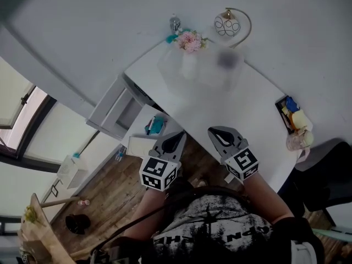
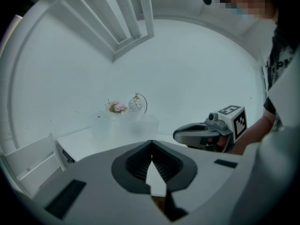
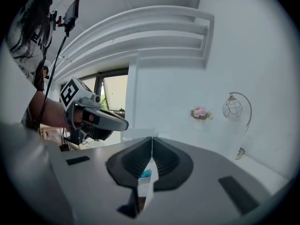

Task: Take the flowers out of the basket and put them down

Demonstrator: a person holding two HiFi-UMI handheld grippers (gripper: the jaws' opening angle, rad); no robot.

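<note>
Left claw and right claw both together, empty, well apart from small pink flowers and a barely discernible translucent basket far across the white bench.

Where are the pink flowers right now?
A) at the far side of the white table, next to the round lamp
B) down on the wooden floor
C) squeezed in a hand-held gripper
A: the pink flowers sit at the far edge of the white table, right beside the round lamp.
</note>
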